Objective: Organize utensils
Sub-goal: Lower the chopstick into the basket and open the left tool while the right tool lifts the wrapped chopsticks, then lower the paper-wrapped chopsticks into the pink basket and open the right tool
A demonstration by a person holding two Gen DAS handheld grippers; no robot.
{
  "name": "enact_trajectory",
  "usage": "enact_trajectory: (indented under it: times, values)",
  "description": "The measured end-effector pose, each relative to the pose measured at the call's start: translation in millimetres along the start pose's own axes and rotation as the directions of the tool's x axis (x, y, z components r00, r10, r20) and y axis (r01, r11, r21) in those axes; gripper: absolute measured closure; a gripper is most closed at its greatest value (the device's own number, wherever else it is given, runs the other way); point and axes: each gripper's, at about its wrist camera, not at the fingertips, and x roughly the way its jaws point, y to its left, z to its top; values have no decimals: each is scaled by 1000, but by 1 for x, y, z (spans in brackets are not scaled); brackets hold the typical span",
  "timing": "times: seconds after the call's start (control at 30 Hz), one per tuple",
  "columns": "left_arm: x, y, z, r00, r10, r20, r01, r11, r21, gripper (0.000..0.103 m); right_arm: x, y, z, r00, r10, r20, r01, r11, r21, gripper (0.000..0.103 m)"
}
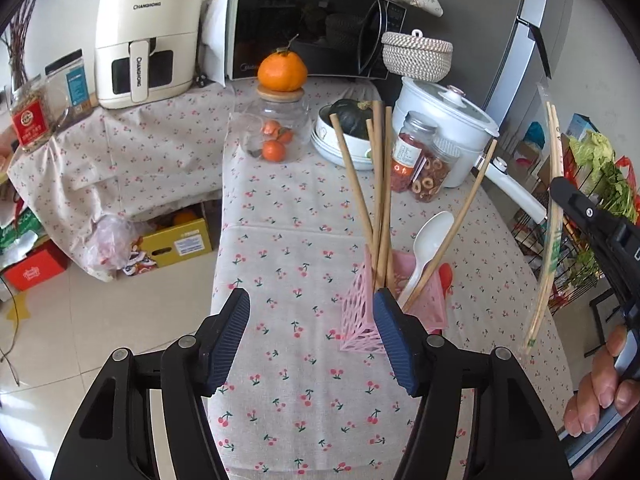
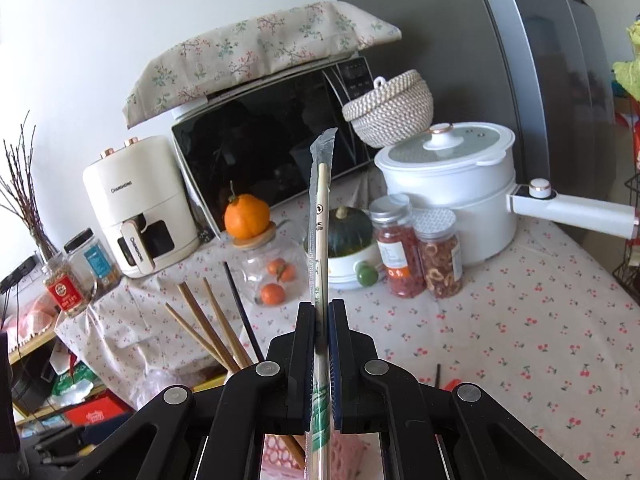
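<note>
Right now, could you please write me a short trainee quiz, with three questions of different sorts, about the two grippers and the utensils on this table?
1. True or false: the right gripper is shut on a pair of wooden chopsticks in a clear plastic wrapper.
2. Multiple choice: the white plastic spoon is A) flat on the cherry-print tablecloth, B) standing in the pink lattice utensil holder, C) between the left gripper's jaws.
3. Fill in: the left gripper is ____, with nothing between its pads.

Key: 1 true; 2 B; 3 open.
</note>
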Motion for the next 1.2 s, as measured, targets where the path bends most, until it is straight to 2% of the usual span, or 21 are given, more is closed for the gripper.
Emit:
enact_trajectory:
  times: [0.17,0.33,0.53,0.67,0.77,0.87,1.0,1.07,1.13,1.2]
  values:
    - [3,21,-4,998,-17,-56,14,998,-62,36,10,22,-8,987,-56,152,49,998,48,98]
    - [3,32,-2,997,-42,-70,36,995,-93,36,22,41,-30,945,-138,296,138,990,22,98]
    - [5,33,-2,994,-68,-79,61,994,-93,36,37,62,-57,888,-214,407,253,966,-44,98]
    - [9,36,-3,993,-69,-93,59,993,-98,36,41,70,-72,865,-223,450,289,954,-82,97]
    - [11,39,-3,993,-64,-98,53,993,-109,36,48,68,-84,867,-245,434,306,949,-77,97]
    - [11,41,-4,993,-60,-98,49,993,-112,36,55,65,-99,880,-264,396,317,945,-74,97]
    - [12,41,-6,994,-44,-102,33,994,-103,36,49,64,-116,892,-252,374,306,948,-91,92]
    - [14,42,-7,993,-39,-107,27,994,-106,36,43,63,-119,899,-243,364,295,951,-92,79]
    - [14,41,-8,993,-33,-109,22,994,-105,36,38,59,-119,904,-239,354,287,954,-88,69]
    - [13,38,-8,994,-33,-107,22,995,-102,36,32,54,-117,906,-245,346,290,953,-84,66]
